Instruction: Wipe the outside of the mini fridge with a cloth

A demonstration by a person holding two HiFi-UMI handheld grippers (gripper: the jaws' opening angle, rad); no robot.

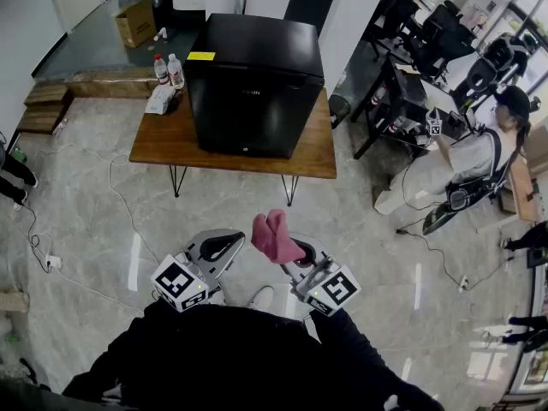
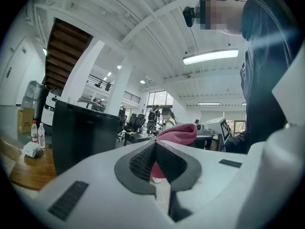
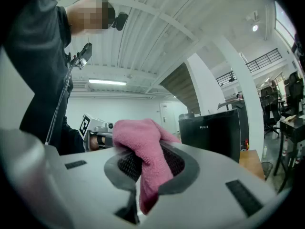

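The black mini fridge stands on a wooden table, well ahead of both grippers. A pink cloth sticks up from my right gripper, which is shut on it near my body. In the right gripper view the pink cloth bunches over the jaws and hangs down between them, with the fridge beyond. My left gripper is beside it, shut with nothing in it. In the left gripper view its pads meet, and the cloth shows behind them, with the fridge to the left.
Two water bottles and a white packet lie at the table's left end. A cardboard box sits behind on the floor. A person sits at the right among desks and chairs. Cables run over the tiled floor.
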